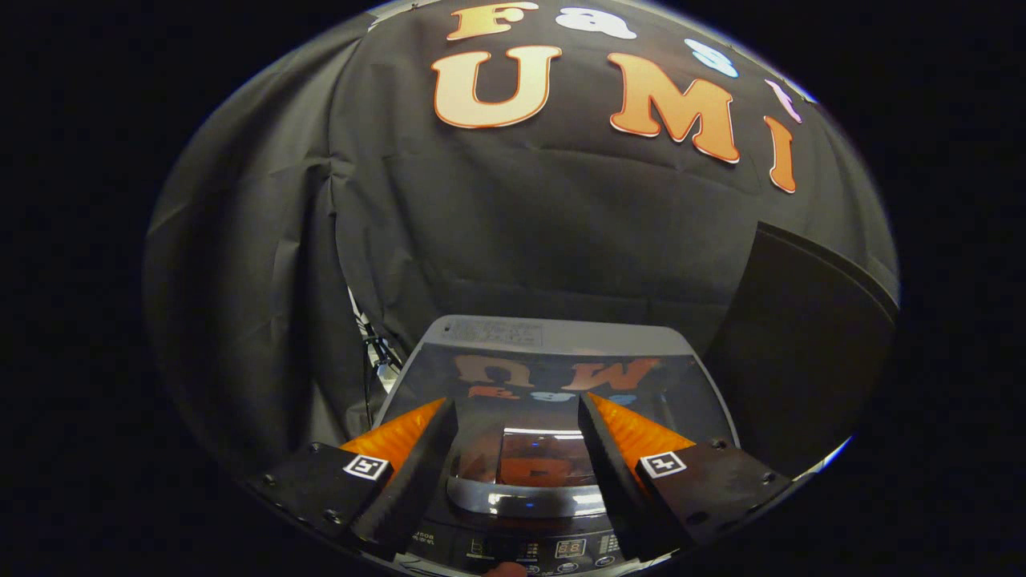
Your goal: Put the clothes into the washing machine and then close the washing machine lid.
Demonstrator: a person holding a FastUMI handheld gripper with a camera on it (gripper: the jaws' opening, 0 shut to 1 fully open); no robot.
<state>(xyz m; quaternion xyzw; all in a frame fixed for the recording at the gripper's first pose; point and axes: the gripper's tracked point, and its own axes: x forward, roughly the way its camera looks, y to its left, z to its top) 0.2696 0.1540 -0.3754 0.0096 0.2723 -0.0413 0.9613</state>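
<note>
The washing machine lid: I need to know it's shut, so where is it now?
In the gripper view the washing machine lid lies flat and closed on the machine, just ahead of the open gripper, with its silver handle between the fingers.

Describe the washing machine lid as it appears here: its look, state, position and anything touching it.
The washing machine lid lies shut and flat on a grey top-loader, below and ahead of the tool. It is dark, glossy glass-like panel in a grey frame, mirroring the booth wall. A chrome curved handle sits at its near edge, above the control panel. The tool's open fingers hover over it; contact cannot be told.
</note>
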